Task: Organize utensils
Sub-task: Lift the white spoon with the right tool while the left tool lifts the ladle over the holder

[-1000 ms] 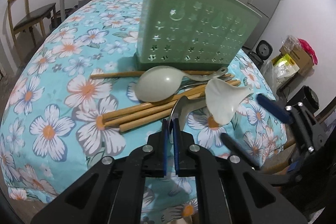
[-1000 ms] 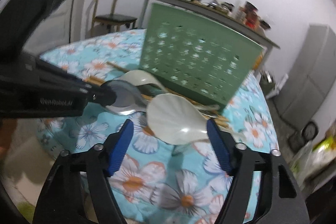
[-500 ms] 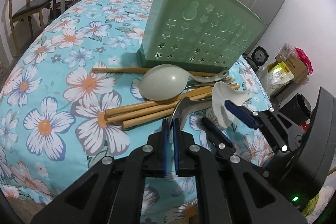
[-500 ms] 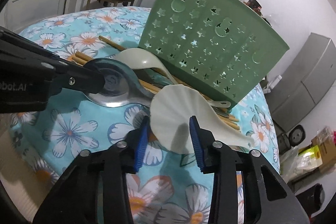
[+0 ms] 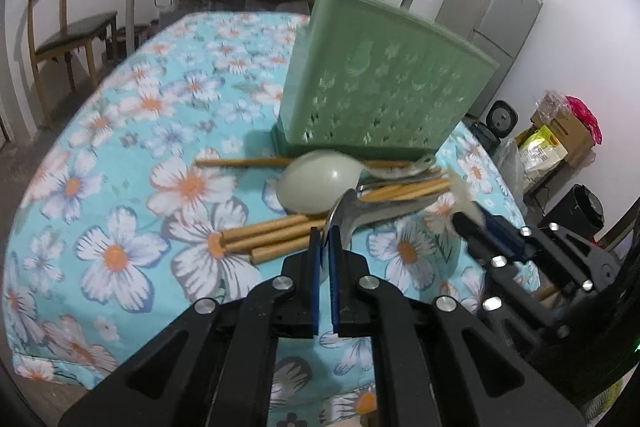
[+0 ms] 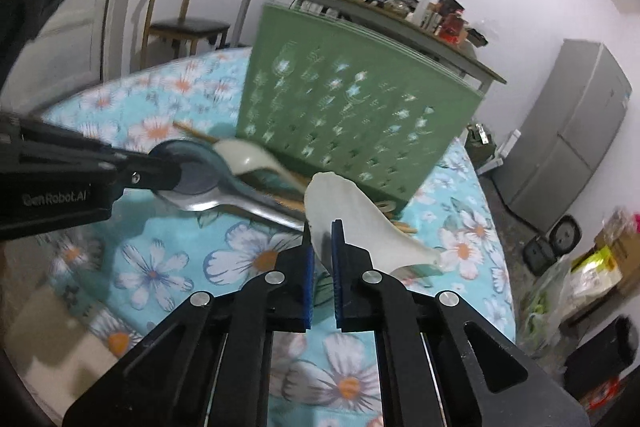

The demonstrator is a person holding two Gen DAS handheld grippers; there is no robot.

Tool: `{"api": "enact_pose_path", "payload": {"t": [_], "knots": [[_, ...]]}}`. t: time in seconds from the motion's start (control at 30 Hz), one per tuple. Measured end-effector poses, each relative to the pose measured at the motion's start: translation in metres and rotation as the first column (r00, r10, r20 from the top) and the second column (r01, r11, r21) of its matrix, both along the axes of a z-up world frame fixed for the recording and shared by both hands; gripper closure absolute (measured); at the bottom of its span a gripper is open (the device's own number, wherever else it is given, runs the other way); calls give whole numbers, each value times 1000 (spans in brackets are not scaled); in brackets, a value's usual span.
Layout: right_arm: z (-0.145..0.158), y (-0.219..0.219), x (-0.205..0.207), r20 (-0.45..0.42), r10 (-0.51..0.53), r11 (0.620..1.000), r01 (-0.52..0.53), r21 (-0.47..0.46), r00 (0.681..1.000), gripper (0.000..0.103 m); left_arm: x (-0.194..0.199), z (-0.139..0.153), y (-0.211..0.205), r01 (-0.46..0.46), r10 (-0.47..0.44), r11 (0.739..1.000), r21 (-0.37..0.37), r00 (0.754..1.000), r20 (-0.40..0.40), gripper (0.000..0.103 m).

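Your left tool (image 5: 325,247) is clamped on the bowl rim of the metal ladle (image 6: 188,175), whose handle runs ahead and to the right toward the foot of the green utensil holder (image 5: 384,95). Just beyond the tool tips, a bundle of bamboo chopsticks (image 5: 280,233) lies on the floral counter (image 5: 116,187), long axis crossing left to right under the ladle; past them a pale green spoon (image 5: 318,181) rests bowl down, its handle trailing right along the holder's base.

To the right, your right tool (image 6: 321,239) is closing on the white rice paddle (image 6: 340,203). The blade stands on edge between the pads, and they look pressed on it. Its handle points forward and right, low over the counter.

The holder stands upright straight ahead of both tools, its open top above their tips. I judge each utensil must rise above that rim and turn handle-down or blade-down to drop in; the right tool sits nearer the holder's right end.
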State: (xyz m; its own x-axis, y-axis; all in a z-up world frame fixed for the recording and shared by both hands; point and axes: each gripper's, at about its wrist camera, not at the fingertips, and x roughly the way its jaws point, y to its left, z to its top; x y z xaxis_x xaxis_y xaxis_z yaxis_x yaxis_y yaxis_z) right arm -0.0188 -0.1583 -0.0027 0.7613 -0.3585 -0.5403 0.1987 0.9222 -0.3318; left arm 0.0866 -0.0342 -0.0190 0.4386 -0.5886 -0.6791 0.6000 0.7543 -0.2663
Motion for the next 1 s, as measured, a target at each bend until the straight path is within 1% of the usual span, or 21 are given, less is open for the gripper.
{"api": "enact_pose_path", "payload": {"t": [0.2,0.33,0.47,0.57,0.63,0.7,0.77,0.9,1.0], "knots": [[35,-25,-13,68,-29,990,19,137,997,101,-16,34,3,-18,20,1000,-17,990,139,101],[57,-48,-25,110,-67,971,40,236,992,102,-19,58,10,-25,32,999,-39,979,203,101],[70,-64,-36,139,-92,954,48,296,986,103,-21,90,21,-35,53,997,-70,960,275,101],[73,-73,-40,154,-104,942,48,331,983,103,-21,116,32,-43,77,993,-113,946,315,101],[77,-78,-44,166,-106,935,41,351,981,103,-21,130,37,-49,88,992,-120,935,344,101],[81,-80,-47,179,-105,934,35,356,978,103,-21,143,41,-56,99,991,-123,921,377,101],[86,-80,-50,198,-106,938,32,345,974,103,-22,159,44,-72,116,990,-117,894,433,101],[92,-85,-53,221,-103,934,18,356,970,103,-15,180,50,-109,156,987,-121,852,499,101],[98,-89,-56,237,-99,928,4,372,966,103,-5,190,45,-138,166,986,-94,820,548,101]]}}
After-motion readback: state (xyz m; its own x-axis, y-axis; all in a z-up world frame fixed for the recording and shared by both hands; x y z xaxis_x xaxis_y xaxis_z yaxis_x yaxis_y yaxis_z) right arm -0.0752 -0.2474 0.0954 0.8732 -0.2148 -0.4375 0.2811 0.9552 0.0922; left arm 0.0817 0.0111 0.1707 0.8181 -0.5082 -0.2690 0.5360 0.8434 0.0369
